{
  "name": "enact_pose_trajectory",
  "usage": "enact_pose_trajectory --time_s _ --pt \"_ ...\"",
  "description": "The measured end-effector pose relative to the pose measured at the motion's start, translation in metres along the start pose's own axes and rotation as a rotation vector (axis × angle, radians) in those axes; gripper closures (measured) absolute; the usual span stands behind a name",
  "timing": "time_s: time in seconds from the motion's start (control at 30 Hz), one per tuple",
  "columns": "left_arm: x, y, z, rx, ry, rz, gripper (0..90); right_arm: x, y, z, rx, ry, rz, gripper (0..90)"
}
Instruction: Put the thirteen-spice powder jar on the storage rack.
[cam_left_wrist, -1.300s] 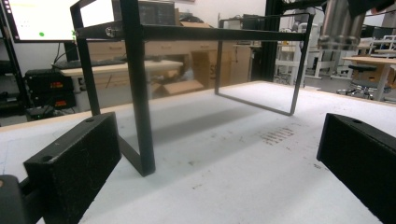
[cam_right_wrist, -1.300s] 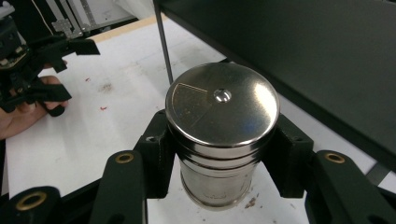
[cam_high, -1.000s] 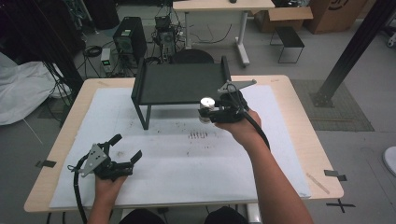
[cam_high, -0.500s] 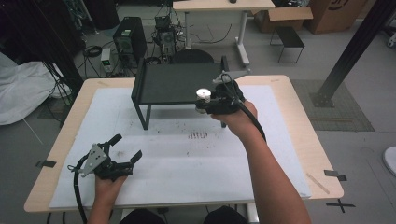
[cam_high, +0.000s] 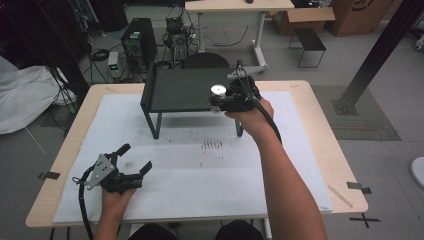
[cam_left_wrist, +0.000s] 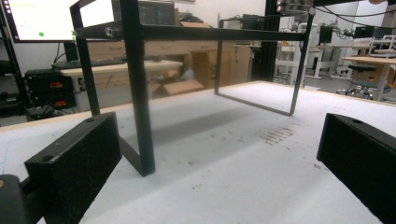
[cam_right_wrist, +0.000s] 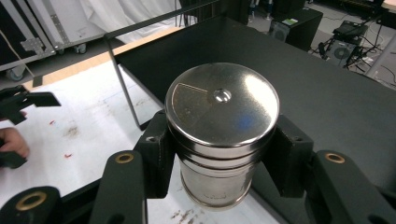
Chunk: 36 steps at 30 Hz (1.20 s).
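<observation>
A shiny metal canister (cam_right_wrist: 219, 135) with a flat lid is clamped upright between both pads of my right gripper (cam_right_wrist: 219, 156), which is shut on it. In the high view the canister (cam_high: 218, 91) hangs over the right front edge of a black metal shelf (cam_high: 180, 90), held by my right gripper (cam_high: 220, 102). Near the table's front left, my left gripper (cam_high: 134, 159) rests low over the white mat, jaws open and nothing between them. The left gripper view looks across the mat at the shelf's leg (cam_left_wrist: 140, 93) between the two black pads (cam_left_wrist: 74, 163).
A white mat (cam_high: 200, 165) covers the wooden table (cam_high: 320, 130); small dark marks (cam_high: 212, 145) lie at its middle. Behind the table stand a computer tower (cam_high: 137, 42), cables, a desk and a black pillar (cam_high: 385, 50). White cloth (cam_high: 25, 95) lies on the floor at left.
My right gripper has carried the canister up and to the left, from beside the shelf's right end to over its right front edge. The left gripper has stayed put.
</observation>
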<state>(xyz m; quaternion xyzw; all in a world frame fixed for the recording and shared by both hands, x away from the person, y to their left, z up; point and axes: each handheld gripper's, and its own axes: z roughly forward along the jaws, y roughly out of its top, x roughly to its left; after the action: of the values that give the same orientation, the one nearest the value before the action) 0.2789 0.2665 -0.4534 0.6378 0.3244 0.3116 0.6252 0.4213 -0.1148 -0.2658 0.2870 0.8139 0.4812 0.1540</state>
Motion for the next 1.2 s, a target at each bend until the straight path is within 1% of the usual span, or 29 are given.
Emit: enact_pose_trajectory --time_s 0.2,0.47,0.63,0.8,0.97,1.2 --pt "0.000 0.000 0.000 -0.003 0.000 0.001 0.4 -0.006 0.005 0.006 0.002 -0.027 0.014 49.6" --pt "0.000 0.000 0.000 -0.002 0.001 -0.003 0.4 -0.011 0.010 0.016 0.012 -0.056 0.023 49.6" --pt "0.000 0.000 0.000 -0.002 0.001 -0.004 0.4 -0.015 0.013 0.022 0.014 -0.070 0.041 49.6" --pt "0.000 0.000 0.000 0.000 0.000 -0.004 0.4 -0.020 0.013 0.028 0.024 -0.090 0.057 49.7" --pt "0.000 0.000 0.000 0.001 -0.001 -0.006 0.4 -0.024 0.012 0.032 0.032 -0.099 0.069 49.6" --pt "0.000 0.000 0.000 0.001 0.000 -0.007 0.4 -0.025 0.010 0.039 0.051 -0.113 0.067 49.6"
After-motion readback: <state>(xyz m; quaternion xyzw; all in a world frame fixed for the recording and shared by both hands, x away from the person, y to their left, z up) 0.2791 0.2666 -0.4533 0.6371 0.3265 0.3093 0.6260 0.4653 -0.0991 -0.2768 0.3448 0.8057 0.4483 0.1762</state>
